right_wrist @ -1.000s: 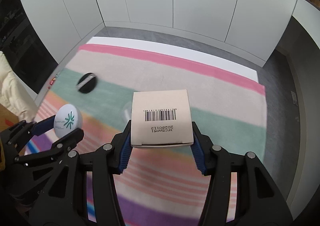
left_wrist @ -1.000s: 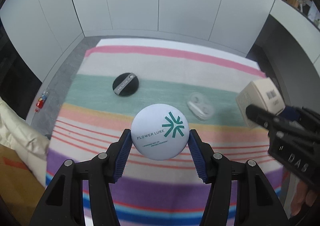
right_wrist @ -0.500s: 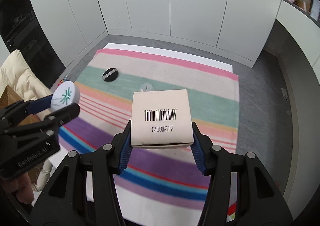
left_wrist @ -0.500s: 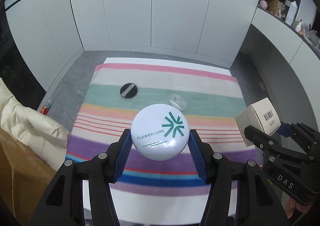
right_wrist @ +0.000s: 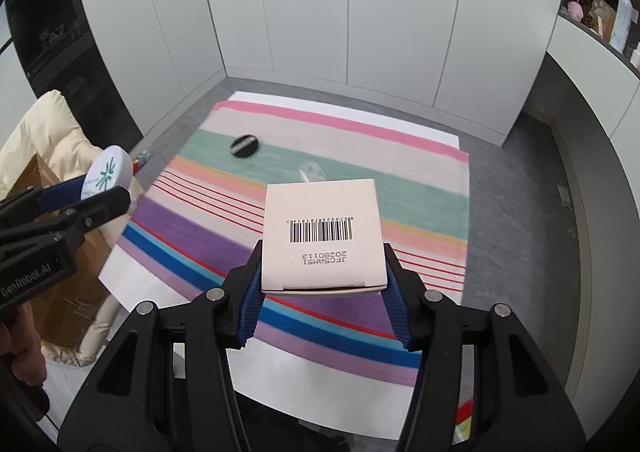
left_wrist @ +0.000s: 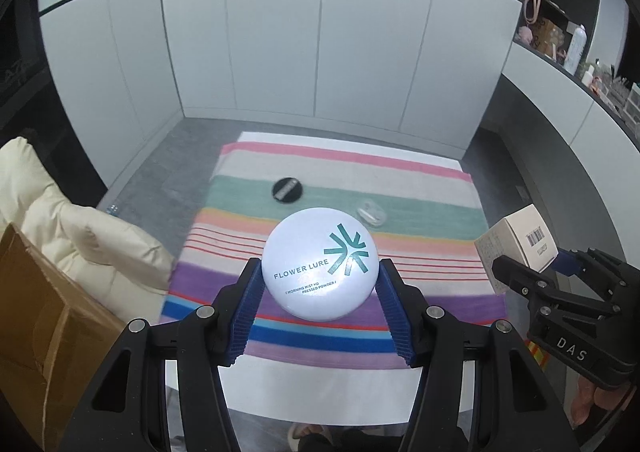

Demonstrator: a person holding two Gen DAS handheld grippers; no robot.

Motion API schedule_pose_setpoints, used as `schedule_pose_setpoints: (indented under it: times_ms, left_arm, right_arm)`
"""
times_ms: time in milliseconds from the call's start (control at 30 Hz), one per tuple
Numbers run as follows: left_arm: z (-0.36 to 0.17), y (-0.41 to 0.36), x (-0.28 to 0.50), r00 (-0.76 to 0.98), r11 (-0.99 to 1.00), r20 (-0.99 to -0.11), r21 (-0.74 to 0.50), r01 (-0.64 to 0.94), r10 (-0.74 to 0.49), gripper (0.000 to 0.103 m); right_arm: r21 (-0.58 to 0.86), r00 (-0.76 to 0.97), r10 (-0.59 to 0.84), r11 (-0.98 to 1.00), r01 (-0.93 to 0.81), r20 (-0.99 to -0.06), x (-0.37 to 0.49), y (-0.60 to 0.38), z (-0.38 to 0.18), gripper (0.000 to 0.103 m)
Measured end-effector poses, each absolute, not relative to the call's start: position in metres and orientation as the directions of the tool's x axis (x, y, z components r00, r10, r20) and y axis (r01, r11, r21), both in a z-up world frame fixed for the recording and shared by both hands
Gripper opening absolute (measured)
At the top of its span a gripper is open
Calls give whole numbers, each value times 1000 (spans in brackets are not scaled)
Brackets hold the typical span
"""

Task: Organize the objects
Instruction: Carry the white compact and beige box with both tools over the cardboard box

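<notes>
Left claw (left_wrist: 320, 284) tight on a round white powder case (left_wrist: 320, 264), up in the air. Right claw (right_wrist: 322, 280) tight on a small box (right_wrist: 322, 236), up too. Far below, on the striped blanket (left_wrist: 420, 168): a black lid (left_wrist: 287, 190), a clear case (left_wrist: 371, 212).

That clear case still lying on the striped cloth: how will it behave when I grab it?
The clear case looks like thin glossy plastic, so it is probably light and may slip between the pads. It lies low and flat on the striped cloth, so it seems unlikely to roll, but a hard squeeze might flex it.
</notes>
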State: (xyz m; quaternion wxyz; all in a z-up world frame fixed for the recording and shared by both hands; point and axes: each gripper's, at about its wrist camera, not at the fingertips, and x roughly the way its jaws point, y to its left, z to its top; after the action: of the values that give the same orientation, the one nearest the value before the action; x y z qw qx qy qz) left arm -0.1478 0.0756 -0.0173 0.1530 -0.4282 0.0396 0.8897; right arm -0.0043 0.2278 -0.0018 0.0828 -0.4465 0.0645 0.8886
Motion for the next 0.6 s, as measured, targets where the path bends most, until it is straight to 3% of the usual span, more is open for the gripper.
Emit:
schedule_pose_setpoints:
  times_ms: [600]
  left_arm:
    - [-15,-16,-146,-637,-980,-751,-73,-184,175,58]
  right_arm:
    - [35,-632,25,-996,-82,-775,-41,145,9,55]
